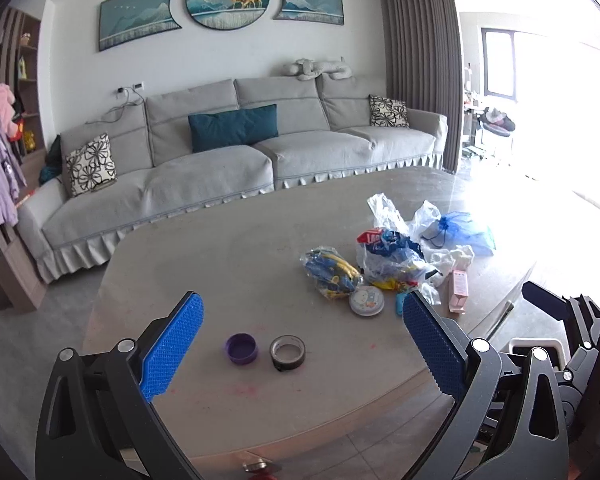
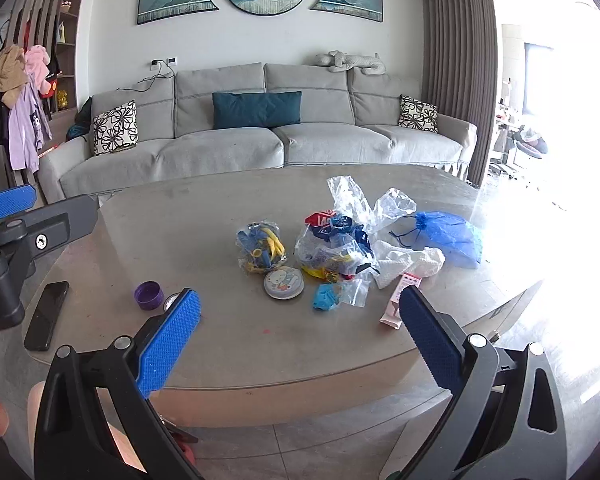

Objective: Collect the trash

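Trash lies in a heap on the grey coffee table (image 2: 228, 208): a clear bag of wrappers (image 2: 332, 248) (image 1: 392, 256), a small bag of blue and yellow bits (image 2: 260, 250) (image 1: 332, 270), crumpled clear plastic (image 2: 356, 200), a white tissue (image 2: 408, 260), a blue mesh pouch (image 2: 448, 232) (image 1: 460, 228), a pink carton (image 2: 400, 300) (image 1: 458, 286) and a blue scrap (image 2: 326, 296). My left gripper (image 1: 300, 340) is open and empty above the table's near edge. My right gripper (image 2: 296, 336) is open and empty, short of the heap.
A round tin lid (image 2: 283, 282) (image 1: 366, 300), a purple cap (image 1: 241, 347) (image 2: 149, 295), a tape roll (image 1: 287, 353) and a black phone (image 2: 47, 314) lie on the table. A grey sofa (image 2: 260, 140) stands behind it. The left gripper shows at the right wrist view's left edge (image 2: 8, 204).
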Motion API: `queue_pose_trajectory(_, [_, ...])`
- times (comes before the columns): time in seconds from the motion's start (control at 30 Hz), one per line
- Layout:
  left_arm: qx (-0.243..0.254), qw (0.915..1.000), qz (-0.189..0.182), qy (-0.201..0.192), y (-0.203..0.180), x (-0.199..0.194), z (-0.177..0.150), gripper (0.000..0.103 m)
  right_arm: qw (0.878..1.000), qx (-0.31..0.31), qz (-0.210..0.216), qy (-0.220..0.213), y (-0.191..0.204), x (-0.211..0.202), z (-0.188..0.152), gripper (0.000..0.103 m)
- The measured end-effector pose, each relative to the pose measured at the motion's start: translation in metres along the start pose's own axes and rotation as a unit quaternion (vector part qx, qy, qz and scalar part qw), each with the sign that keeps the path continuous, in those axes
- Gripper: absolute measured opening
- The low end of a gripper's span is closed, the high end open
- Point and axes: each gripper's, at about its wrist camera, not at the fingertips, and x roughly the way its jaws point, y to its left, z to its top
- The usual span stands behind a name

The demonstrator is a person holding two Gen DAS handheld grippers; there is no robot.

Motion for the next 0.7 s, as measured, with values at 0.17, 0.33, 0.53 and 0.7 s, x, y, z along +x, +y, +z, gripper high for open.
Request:
queue_pose_trajectory(0.17, [0.012, 0.9999, -0.008, -0.008, -0.014, -0.013, 0.001, 0.099, 1.000, 0.007, -0.010, -0.011, -0.009, -0.014, -0.002, 0.099])
queue_pose_trajectory(0.33, [0.018, 0.9997, -0.002, -0.017, -0.021, -0.023, 0.001, 0.099, 1.000, 0.008, -0.011, -0.021, -0.011, -0.022, -0.002, 0.099])
queue_pose_trajectory(0.53, [0.012, 0.9998, 0.000, -0.016, -0.018, -0.026, 0.004, 0.099, 0.999, 0.008, -0.015, -0.033, -0.013, -0.029, 0.000, 0.099])
queue_pose_trajectory(0.7, [0.011, 0.9998, 0.002, -0.017, -0.016, -0.029, 0.004, 0.099, 0.999, 0.011, -0.015, -0.037, -0.013, -0.032, -0.001, 0.099])
